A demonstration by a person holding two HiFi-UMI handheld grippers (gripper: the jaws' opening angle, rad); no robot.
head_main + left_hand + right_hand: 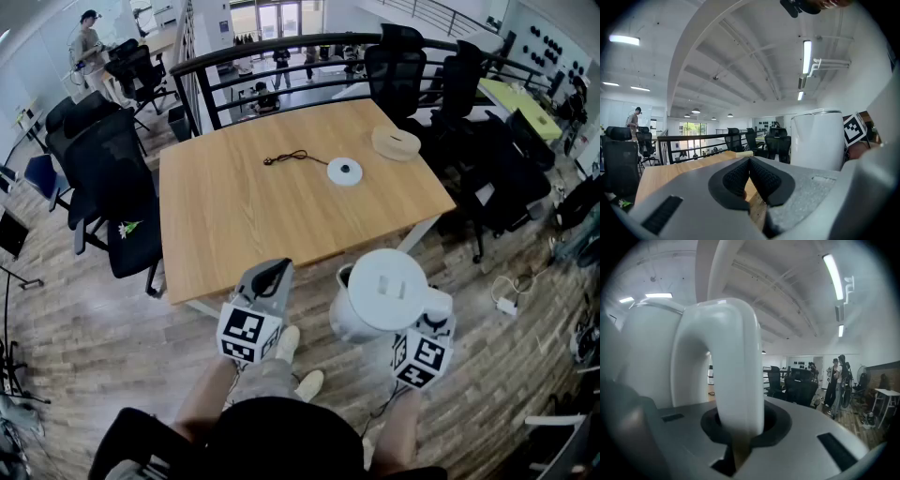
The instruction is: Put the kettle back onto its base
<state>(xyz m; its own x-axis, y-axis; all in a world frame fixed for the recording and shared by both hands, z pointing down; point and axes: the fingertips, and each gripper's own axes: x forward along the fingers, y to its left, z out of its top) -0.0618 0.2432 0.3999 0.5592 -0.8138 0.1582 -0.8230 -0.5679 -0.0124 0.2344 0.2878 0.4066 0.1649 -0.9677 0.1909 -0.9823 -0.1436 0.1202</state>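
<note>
A white kettle [380,292] hangs in the air just off the table's near edge, over the floor. My right gripper [432,317] is shut on its curved white handle [737,380], which fills the right gripper view beside the kettle body [649,357]. The round white base [345,171] lies far across the wooden table [234,216], with a black cord [289,157] trailing to its left. My left gripper [272,275] hovers left of the kettle at the near edge, its black pads [761,178] pressed together with nothing between them. In the left gripper view the kettle [818,140] stands at the right.
A flat round wooden object [396,142] lies at the table's far right corner. Black office chairs [112,178] stand left of the table and more [441,75] behind and to the right. A black railing [281,52] runs behind the table. People stand in the distance.
</note>
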